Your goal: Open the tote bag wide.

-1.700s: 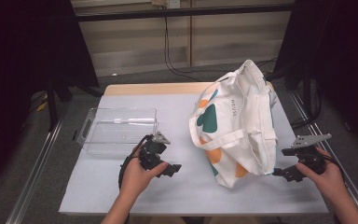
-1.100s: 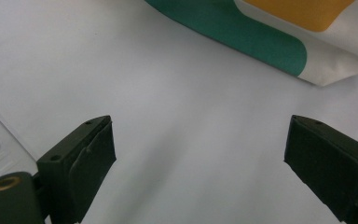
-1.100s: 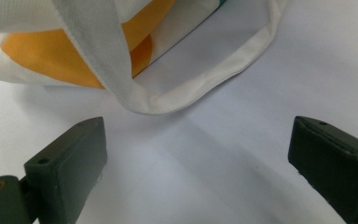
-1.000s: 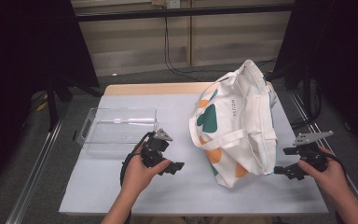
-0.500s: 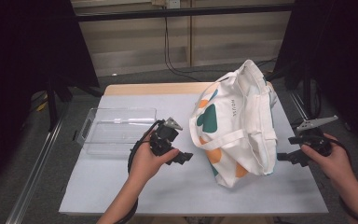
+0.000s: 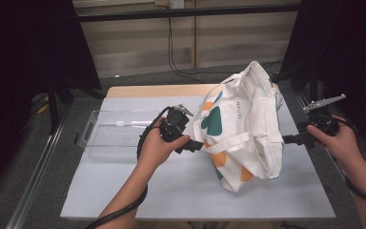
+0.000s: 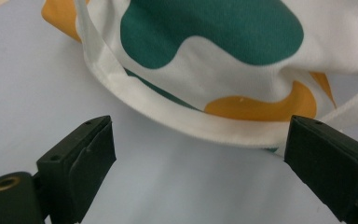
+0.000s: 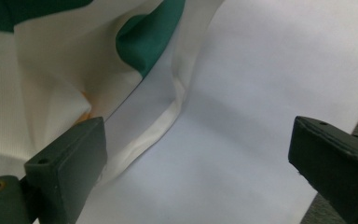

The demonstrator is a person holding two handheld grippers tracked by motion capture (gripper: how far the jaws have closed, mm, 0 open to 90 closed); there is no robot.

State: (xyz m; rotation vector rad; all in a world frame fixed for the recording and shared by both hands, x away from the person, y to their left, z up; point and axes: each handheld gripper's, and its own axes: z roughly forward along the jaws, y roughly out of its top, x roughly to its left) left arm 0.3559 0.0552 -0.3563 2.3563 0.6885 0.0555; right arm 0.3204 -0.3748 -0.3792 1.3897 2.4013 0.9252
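Clear plastic tray [image 6: 109, 136] sits well to the left of the tote bag [image 6: 240, 126], with a thin white stick-like thing lying in it, too small to tell what; not in play right now.

Left gripper [image 6: 190, 145] is just at the bag's left side, by the handle strap [image 6: 228, 140]; in the left gripper view [image 7: 200, 163] its jaws are spread wide, holding nothing, with the white strap [image 7: 168, 112] curving across between and just beyond them; looks close, contact not clear.

Bag itself lies on its side on the grey table mat [image 6: 181, 186], right of centre; white cloth with green and orange blobs, mouth toward the near right edge.

Right gripper [image 6: 290, 139] is at the bag's right edge; in the right gripper view [image 8: 196, 158] the jaws are also wide apart and empty; one jaw sits right against the bag's folded edge [image 8: 154, 135], the other out over bare mat.

Step in hand, as I read it: approach, both tongs closing in on the bag from either side to take hold; no grasp yet.

Next move calls for the left to go forward so the strap sits between its jaws, then pinch; the right needs to turn in toward the cloth edge before closing, or it bites air.
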